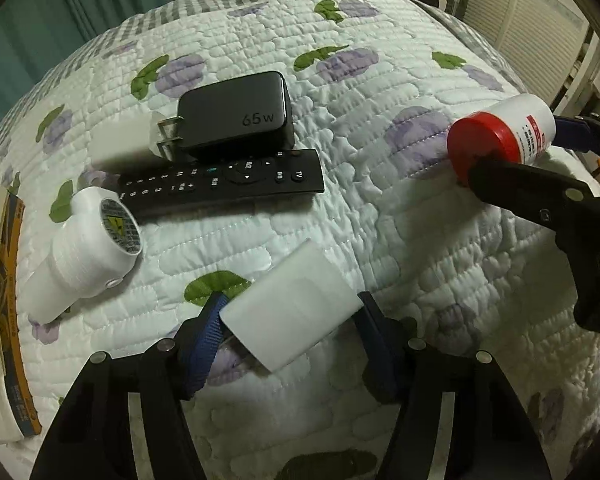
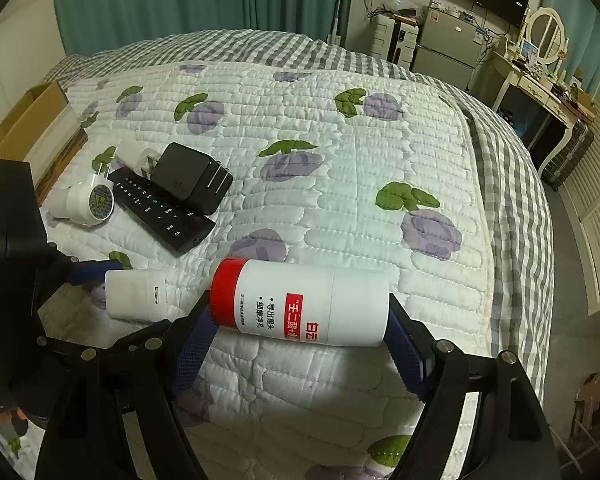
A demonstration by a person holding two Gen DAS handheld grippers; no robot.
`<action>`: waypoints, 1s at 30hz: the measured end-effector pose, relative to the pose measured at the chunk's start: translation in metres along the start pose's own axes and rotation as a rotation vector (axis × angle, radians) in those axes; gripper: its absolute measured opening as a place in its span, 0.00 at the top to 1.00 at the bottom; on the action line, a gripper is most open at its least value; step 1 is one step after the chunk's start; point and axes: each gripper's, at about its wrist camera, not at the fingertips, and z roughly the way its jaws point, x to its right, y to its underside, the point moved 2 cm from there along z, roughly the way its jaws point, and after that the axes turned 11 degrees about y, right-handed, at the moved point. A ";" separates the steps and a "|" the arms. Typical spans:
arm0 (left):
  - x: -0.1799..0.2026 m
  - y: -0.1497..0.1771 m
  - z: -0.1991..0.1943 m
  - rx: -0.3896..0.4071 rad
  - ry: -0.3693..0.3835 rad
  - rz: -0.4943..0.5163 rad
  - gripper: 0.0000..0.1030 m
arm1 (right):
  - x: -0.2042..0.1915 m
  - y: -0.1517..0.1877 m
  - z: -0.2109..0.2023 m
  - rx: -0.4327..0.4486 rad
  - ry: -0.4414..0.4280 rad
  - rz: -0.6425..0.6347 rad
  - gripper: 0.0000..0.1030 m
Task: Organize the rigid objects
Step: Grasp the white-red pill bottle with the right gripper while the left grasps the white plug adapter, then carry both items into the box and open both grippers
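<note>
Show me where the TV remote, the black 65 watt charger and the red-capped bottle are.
TV remote (image 1: 224, 184), left wrist view, on its button face.
Black 65 watt charger (image 1: 236, 116), left wrist view, on its top face.
Red-capped bottle (image 2: 312, 302), right wrist view, on its white label side.

Both wrist views low over bed (close), sharing remote

Red-capped white bottle sideways between right gripper jaws.

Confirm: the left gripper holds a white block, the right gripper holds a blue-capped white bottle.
Wrong in one respect: the bottle's cap is red, not blue, as the right wrist view shows. The left gripper does hold the white block; the right gripper holds the bottle.
</note>
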 end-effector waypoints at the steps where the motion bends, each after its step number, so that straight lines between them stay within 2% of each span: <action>1: -0.001 0.005 -0.004 -0.001 0.004 -0.005 0.37 | -0.001 0.000 -0.003 0.002 0.001 -0.001 0.23; 9: -0.014 0.012 -0.059 0.076 -0.006 -0.037 0.37 | -0.013 -0.007 -0.041 0.033 0.019 -0.004 0.23; 18: -0.057 -0.018 -0.170 0.237 -0.035 -0.057 0.37 | -0.042 -0.037 -0.131 0.125 0.057 -0.009 0.23; 24: -0.113 -0.018 -0.245 0.325 -0.062 -0.080 0.37 | -0.082 -0.074 -0.187 0.208 0.073 -0.061 0.23; 30: -0.182 -0.001 -0.276 0.346 -0.124 -0.101 0.36 | -0.147 -0.112 -0.220 0.271 0.002 -0.107 0.23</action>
